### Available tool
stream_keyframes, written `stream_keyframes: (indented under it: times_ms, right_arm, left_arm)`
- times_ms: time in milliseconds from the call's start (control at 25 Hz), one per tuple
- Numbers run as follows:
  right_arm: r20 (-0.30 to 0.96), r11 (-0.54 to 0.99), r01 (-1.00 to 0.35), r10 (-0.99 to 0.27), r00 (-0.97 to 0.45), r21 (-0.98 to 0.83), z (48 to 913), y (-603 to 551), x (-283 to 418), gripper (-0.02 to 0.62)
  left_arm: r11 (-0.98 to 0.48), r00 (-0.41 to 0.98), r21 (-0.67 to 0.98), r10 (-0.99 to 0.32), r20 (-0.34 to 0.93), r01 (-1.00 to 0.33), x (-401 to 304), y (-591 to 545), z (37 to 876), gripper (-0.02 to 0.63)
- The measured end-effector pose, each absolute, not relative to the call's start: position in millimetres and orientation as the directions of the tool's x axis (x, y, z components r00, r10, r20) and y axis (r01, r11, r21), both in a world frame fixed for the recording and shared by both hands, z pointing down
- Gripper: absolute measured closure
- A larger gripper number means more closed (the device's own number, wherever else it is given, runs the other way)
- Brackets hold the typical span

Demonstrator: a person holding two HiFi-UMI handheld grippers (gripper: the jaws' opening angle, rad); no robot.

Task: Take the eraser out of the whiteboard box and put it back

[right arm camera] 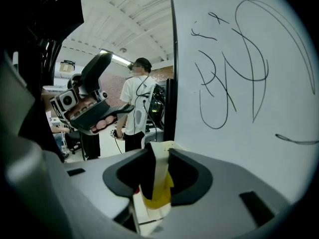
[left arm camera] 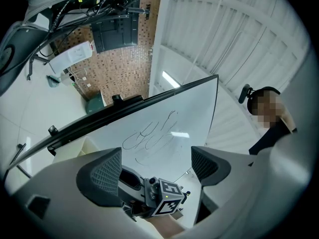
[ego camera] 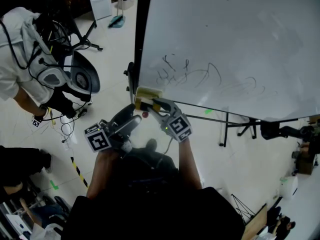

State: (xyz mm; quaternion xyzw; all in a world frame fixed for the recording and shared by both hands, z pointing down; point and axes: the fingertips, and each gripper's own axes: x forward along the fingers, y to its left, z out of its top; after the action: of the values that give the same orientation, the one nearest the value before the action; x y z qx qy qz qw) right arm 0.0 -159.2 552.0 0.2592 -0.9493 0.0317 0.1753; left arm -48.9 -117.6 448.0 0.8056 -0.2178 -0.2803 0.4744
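The right gripper [right arm camera: 159, 156] is clamped on the eraser [right arm camera: 162, 188]. Its two dark jaws press on the flat sides, near the middle of the block. The eraser is cream with a yellow part, and it sticks out past the jaws, low in the middle of the right gripper view. In the head view the eraser [ego camera: 148, 97] sits in the middle of the frame, right by the lower left corner of the whiteboard [ego camera: 235, 44]. I cannot make out the box in any view.

The eraser looks light and a bit soft, like foam or felt. I think it will squash a little if it is squeezed hard, but it should not break or slip. The flat sides look like the best place to hold it, so it does not twist.

The left gripper [left arm camera: 155, 156] has its jaws wide apart and holds nothing. In the head view it sits just below and left of the eraser.
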Motion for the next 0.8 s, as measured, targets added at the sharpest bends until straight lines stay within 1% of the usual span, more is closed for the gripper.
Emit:
stream_keyframes:
  times_ms: [200,480,800]
  right_arm:
    - [0.356,0.864,-0.502,-0.482,-0.800,0.042,553.0,-157.4,-0.7,0.442]
    - [0.366,0.870,-0.475,-0.487,-0.793,0.130,556.6,-152.3,-6.6,0.442]
    - [0.387,0.861,-0.490,-0.501,-0.774,0.135,564.5,-155.3,-3.6,0.437]
  left_arm:
    - [-0.453,0.748,0.888,-0.617,-0.245,-0.082,-48.2,-117.8,447.3,0.178]
    - [-0.452,0.748,0.888,-0.617,-0.244,-0.083,-48.3,-118.1,448.5,0.178]
    - [-0.451,0.749,0.888,-0.617,-0.241,-0.086,-48.5,-118.3,449.6,0.178]
